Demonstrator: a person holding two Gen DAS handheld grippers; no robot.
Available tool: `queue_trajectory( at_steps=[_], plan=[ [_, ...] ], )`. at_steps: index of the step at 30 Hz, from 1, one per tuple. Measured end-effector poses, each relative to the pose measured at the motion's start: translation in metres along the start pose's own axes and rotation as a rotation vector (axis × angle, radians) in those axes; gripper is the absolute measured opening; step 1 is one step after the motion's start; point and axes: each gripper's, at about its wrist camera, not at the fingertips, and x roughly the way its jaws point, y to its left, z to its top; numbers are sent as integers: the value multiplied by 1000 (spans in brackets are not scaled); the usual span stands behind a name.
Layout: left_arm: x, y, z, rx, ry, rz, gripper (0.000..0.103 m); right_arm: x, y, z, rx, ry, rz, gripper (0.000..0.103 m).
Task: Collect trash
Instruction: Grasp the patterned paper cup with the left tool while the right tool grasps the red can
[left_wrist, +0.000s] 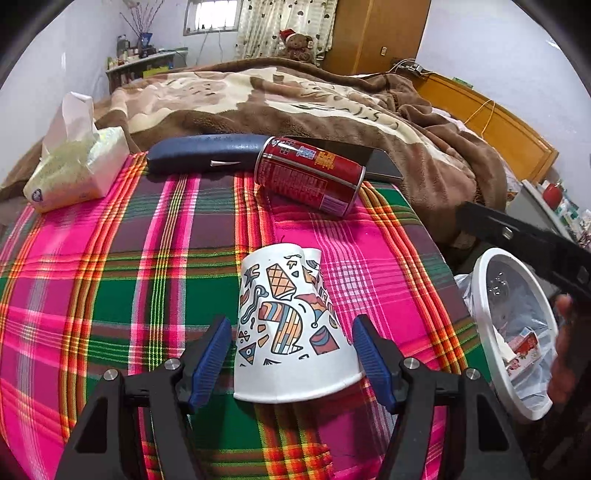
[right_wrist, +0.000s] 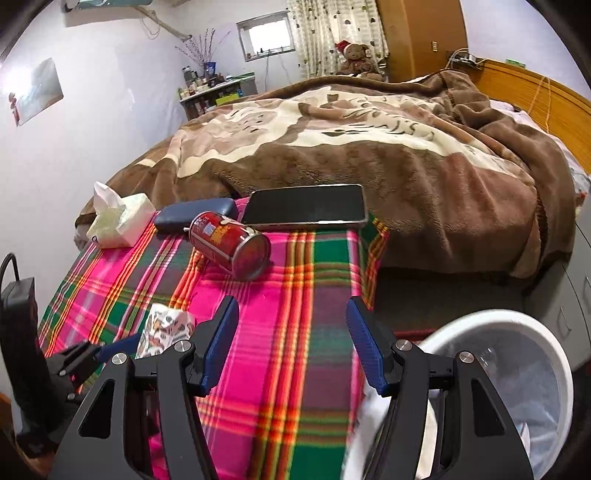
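Observation:
A crumpled white paper cup (left_wrist: 288, 328) with colourful drawings lies on the plaid cloth. My left gripper (left_wrist: 291, 354) is open with its blue pads on either side of the cup's wide end, not squeezing it. The cup also shows in the right wrist view (right_wrist: 166, 325), left of my right gripper (right_wrist: 291, 339), which is open and empty above the cloth. A red can (left_wrist: 310, 175) lies on its side farther back; it also shows in the right wrist view (right_wrist: 231, 243). A white bin (left_wrist: 517, 332) with a plastic liner stands at the right, seen also in the right wrist view (right_wrist: 517, 373).
A tissue pack (left_wrist: 74, 166), a dark blue case (left_wrist: 203, 153) and a black tablet (right_wrist: 306, 205) lie at the table's far edge. A bed with a brown blanket (right_wrist: 369, 140) stands behind. The plaid-covered table (left_wrist: 110, 277) ends just left of the bin.

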Motion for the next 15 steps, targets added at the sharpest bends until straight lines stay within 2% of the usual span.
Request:
queue_trajectory(
  at_steps=[5,15],
  plan=[
    [-7,19,0,-36,-11,-26,59,13,11,11,-40,4,28,62],
    [-14,65,-1,-78,-22,6,57,40,33,35,-139,10,77,62]
  ],
)
